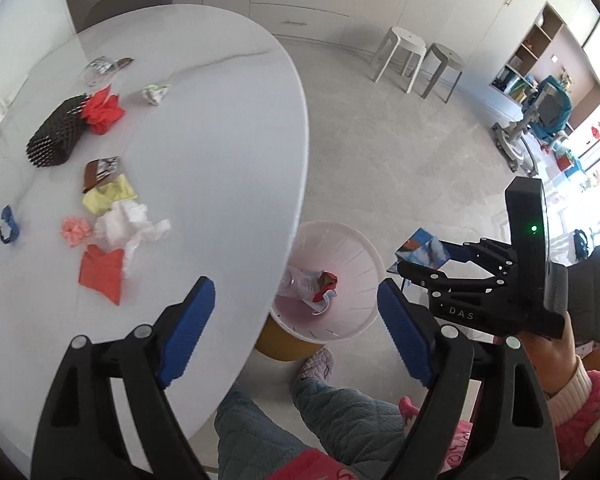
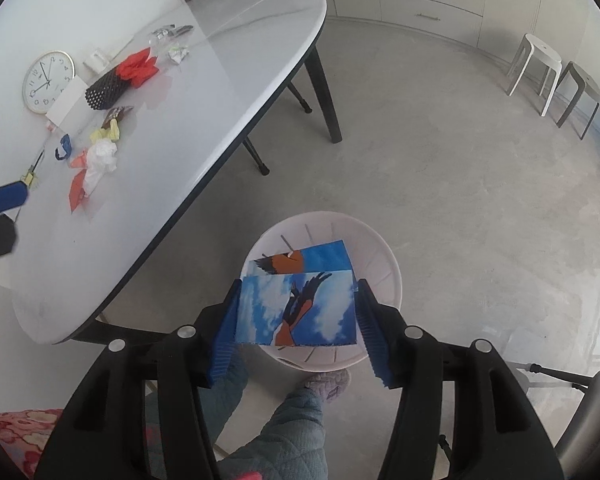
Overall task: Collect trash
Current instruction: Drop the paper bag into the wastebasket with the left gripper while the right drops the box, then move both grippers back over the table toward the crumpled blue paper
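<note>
- right gripper (image 2: 298, 320) was clenched on a blue folded card printed with sky, clouds and an orange-black bird (image 2: 300, 308), pinched by its two side edges between the blue ridged pads (image 2: 226, 336).
- was held flat and directly above the white round plastic bin with slotted wall (image 2: 384, 264), most likely so that the card would fall inside and not on the grey floor (image 2: 440, 160) when let go.
- bin stood on the floor just beside the edge of the white oval table (image 1: 220, 128), probably to keep the way from table to bin short; some trash already lay at its bottom, a red-brown wrapper (image 1: 326, 284) and a clear plastic piece.
- left gripper (image 1: 296, 320) was released, jaws wide apart and nothing between them, hovering over the table edge, seemingly ready for the next piece.
- much trash remained on the table, well apart from the bin: white crumpled tissue (image 1: 128, 220), orange-red paper sheet (image 1: 102, 276), yellow crumpled paper (image 1: 108, 196), pink bow (image 1: 74, 230), brown wrapper (image 1: 102, 170), black foam net sleeve (image 1: 56, 134), red crumpled paper (image 1: 102, 112).
- judged as the drop step; task far from finished.
</note>
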